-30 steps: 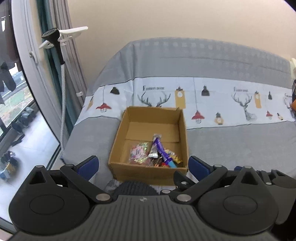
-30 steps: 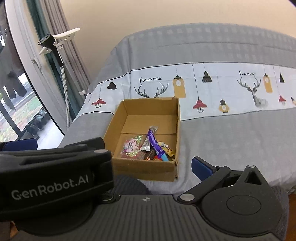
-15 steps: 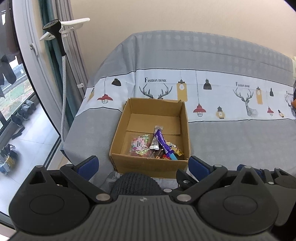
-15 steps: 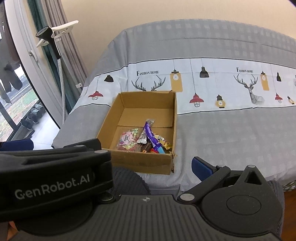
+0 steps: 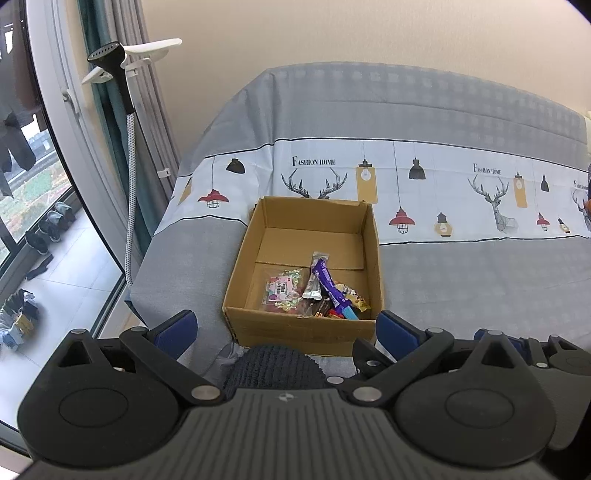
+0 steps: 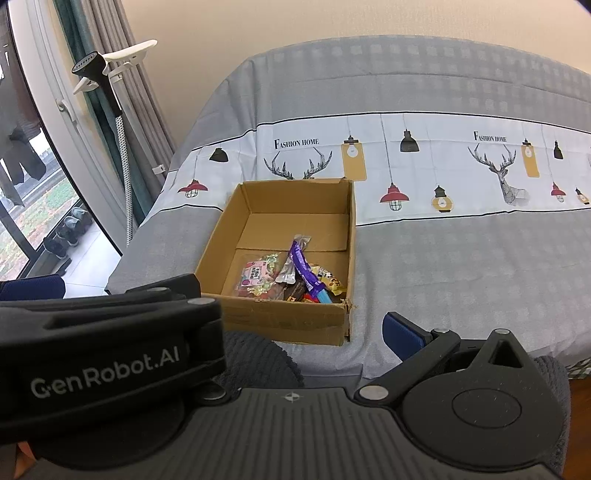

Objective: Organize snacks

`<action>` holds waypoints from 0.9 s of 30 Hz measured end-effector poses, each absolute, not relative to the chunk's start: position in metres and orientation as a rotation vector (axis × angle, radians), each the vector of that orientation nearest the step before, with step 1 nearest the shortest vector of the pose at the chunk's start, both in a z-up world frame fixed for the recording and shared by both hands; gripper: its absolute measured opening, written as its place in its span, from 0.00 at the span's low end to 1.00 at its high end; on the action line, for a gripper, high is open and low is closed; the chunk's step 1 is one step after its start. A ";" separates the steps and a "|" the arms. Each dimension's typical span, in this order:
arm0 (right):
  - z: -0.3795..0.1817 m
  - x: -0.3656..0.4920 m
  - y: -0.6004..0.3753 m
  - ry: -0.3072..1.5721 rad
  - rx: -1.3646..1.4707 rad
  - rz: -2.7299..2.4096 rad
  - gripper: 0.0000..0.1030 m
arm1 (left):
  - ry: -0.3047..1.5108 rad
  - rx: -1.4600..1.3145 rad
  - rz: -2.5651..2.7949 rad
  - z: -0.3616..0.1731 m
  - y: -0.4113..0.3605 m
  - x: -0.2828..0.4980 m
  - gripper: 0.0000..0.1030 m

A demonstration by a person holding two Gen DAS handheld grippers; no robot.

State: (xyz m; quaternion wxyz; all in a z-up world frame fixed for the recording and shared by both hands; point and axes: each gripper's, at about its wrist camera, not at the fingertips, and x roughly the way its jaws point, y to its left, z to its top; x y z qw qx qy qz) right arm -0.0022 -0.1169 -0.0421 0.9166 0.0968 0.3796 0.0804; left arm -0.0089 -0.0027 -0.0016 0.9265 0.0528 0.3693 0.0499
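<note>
Snack packets (image 5: 314,291) heaped in cardboard box (image 5: 258,325) near bed's left edge; none outside visible. Left gripper (image 5: 286,328), right gripper (image 6: 221,306): spread, empty.

Premises: a home bedroom. A bed (image 5: 461,280) fills the room's centre, covered with a grey sheet whose white band is printed with deer heads, hanging lamps and the words "Fashion Home". A plain beige wall (image 5: 332,33) rises behind its far edge. On the left stands a garment steamer (image 5: 110,62) with a white hanger head, beside grey and green curtains (image 5: 129,122). Further left, a large window (image 5: 33,206) opens onto a tiled balcony, where shoes (image 5: 51,225) are lined up and dark clothes hang.
</note>
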 end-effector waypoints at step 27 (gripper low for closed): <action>-0.042 -0.001 -0.113 0.782 0.177 0.147 0.99 | 0.771 0.114 0.111 -0.004 -0.004 -0.008 1.00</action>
